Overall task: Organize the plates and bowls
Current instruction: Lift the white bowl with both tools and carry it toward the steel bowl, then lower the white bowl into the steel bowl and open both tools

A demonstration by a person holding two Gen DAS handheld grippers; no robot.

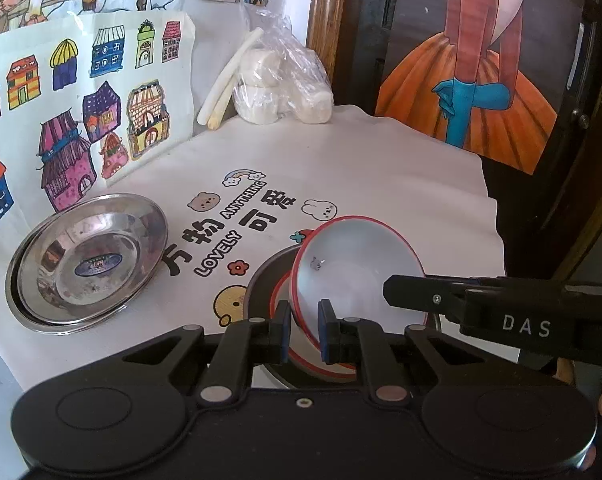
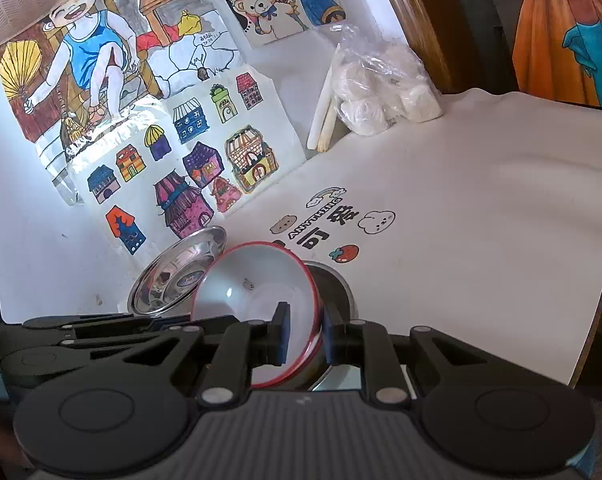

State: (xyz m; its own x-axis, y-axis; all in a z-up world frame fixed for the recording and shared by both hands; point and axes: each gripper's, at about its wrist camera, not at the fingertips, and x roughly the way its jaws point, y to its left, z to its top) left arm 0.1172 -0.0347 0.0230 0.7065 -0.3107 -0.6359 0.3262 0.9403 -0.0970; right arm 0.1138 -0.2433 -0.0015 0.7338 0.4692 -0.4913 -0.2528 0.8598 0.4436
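I have both jaws clenched on the tilted bowl's [image 1: 353, 276] rim, angling it to nest in the dark bowl [image 1: 269, 276] beneath.

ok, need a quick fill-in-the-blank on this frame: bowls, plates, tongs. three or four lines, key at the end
1. The white bowl has a ____ rim.
2. The left tongs and right tongs both pinch the rim of the ____.
3. The steel plates are stacked near the drawing of colourful ____.
4. The white bowl is tilted above a ____ bowl.

Missing words: red; white bowl; houses; dark
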